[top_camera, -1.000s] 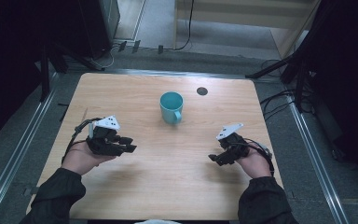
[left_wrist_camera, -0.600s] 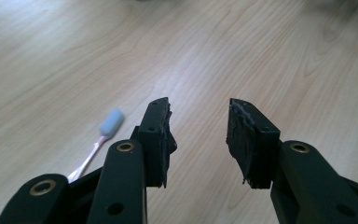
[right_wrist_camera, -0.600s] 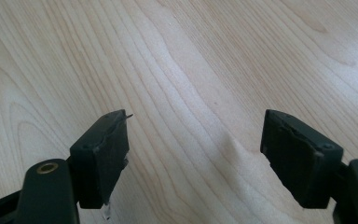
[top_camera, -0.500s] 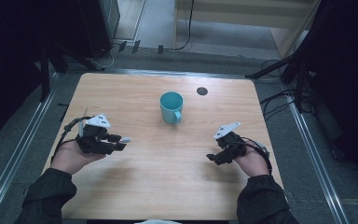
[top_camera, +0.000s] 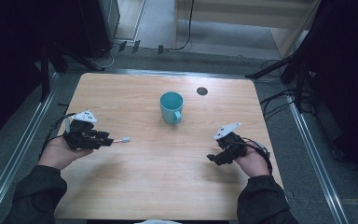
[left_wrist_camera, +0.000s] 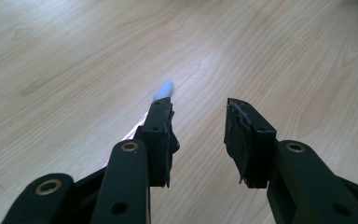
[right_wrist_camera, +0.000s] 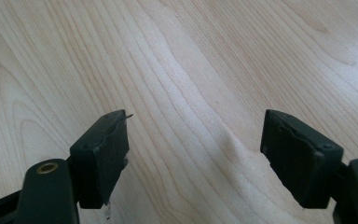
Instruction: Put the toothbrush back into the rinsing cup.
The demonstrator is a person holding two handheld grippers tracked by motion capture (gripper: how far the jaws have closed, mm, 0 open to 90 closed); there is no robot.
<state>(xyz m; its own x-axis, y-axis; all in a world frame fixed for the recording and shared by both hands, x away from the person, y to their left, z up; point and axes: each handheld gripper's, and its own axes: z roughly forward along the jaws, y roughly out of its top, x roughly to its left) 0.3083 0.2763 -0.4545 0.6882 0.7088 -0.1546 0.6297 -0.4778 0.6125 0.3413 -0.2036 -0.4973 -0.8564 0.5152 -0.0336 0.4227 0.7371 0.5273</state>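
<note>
We saw the left hand-held gripper (top_camera: 105, 138) held low over the left side of the wooden surface (top_camera: 135, 186), its black jaws pointing toward the middle; in the left gripper view (left_wrist_camera: 198, 135) those jaws stood apart with a clear gap between them and nothing clamped across it. A thin pale stick with a small whitish tip (top_camera: 126, 139) lay just ahead of that gripper; in the left gripper view the tip (left_wrist_camera: 164, 88) showed blurred beyond the left-hand jaw, and we could not tell whether the stick touched the jaw or only lay beneath it on the wood. The right hand-held gripper (top_camera: 214, 158) sat over the right side of the surface, well apart from the left one, angled down and inward; in the right gripper view (right_wrist_camera: 196, 158) its jaws were spread wide, wider than the left pair, with only bare wood grain between them. Each gripper carried a grey three-cornered plate on top and trailed a cable back past the hand. A teal mug (top_camera: 171, 107) stood upright on the far middle of the surface, handle toward the person, between the two grippers but farther away than either. Just beyond and right of the mug we noted a small dark round spot (top_camera: 202, 91) on the surface.
</note>
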